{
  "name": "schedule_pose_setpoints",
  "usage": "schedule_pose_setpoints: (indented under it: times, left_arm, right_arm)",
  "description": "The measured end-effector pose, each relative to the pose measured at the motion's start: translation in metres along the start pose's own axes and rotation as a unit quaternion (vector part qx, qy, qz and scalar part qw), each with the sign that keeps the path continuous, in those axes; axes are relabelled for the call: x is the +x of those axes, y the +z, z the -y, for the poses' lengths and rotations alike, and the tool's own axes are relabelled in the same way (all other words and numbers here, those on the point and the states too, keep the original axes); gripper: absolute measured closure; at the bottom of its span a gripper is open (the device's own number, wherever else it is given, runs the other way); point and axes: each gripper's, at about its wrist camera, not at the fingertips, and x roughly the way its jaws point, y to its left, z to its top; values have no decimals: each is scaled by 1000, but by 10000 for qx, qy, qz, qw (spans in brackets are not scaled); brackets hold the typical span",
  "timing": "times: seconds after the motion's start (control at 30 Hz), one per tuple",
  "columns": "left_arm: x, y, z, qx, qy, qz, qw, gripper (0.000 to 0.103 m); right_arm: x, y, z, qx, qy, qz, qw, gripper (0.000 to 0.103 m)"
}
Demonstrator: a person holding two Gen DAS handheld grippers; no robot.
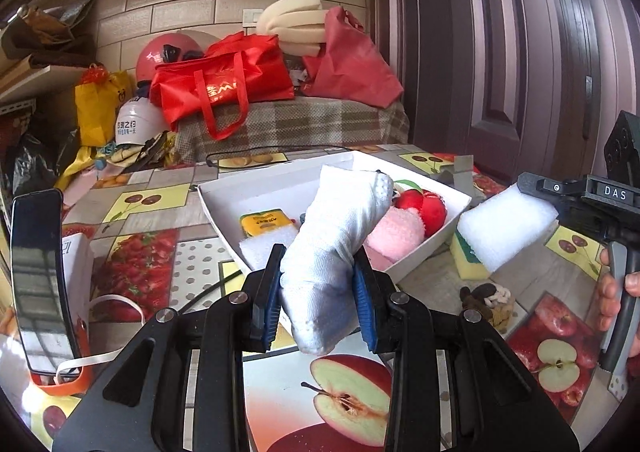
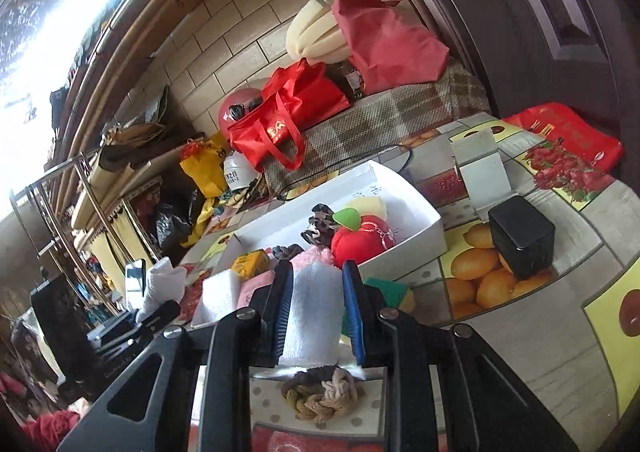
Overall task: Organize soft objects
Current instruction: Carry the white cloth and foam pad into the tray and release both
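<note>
My left gripper [image 1: 318, 272] is shut on a white sock [image 1: 340, 228] and holds it above the near edge of the white box [image 1: 456, 197]. The box holds a red plush apple [image 1: 426, 205], a pink fuzzy piece [image 1: 396, 230], a yellow packet [image 1: 266, 221] and a white foam piece [image 1: 256, 248]. My right gripper [image 2: 318, 288] is shut on a white foam block [image 2: 316, 308], just in front of the box [image 2: 420, 207]. From the left wrist view the block [image 1: 508, 223] hangs at the right, above a yellow-green sponge [image 1: 468, 260].
A brown and cream scrunchie [image 2: 324, 396] lies on the fruit-print tablecloth below the right gripper. A black box [image 2: 522, 236] and a white stand [image 2: 482, 163] are at the right. A phone [image 1: 38, 280] stands at the left. Red bags [image 1: 224, 83] crowd the back.
</note>
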Motion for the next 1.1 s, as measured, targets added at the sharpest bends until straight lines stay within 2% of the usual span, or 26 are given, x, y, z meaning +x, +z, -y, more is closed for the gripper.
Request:
schedule_pose_setpoints:
  times: [0.1,0.27,0.47,0.83,1.1]
  left_arm:
    - [4,2,-6,-142,219,53,9996,72]
    - [13,8,-8,-162,565,256,9979,72]
    - [35,15,-27,-479,755,178,9958,72]
    - [61,30,-35,-366,960,361,9941,72]
    - [82,41,-49,-362,680,449,9960,72]
  right_arm:
    - [12,6,-4,276,200,30,9994,79]
    - [42,13,-22,148,147,-62,9998,79]
    - [68,24,-32,157,58,-85,9998,79]
    - [94,34,-43,-75,-244,-185,9995,79]
    - [108,45,-48,-353,-529,-206,9978,79]
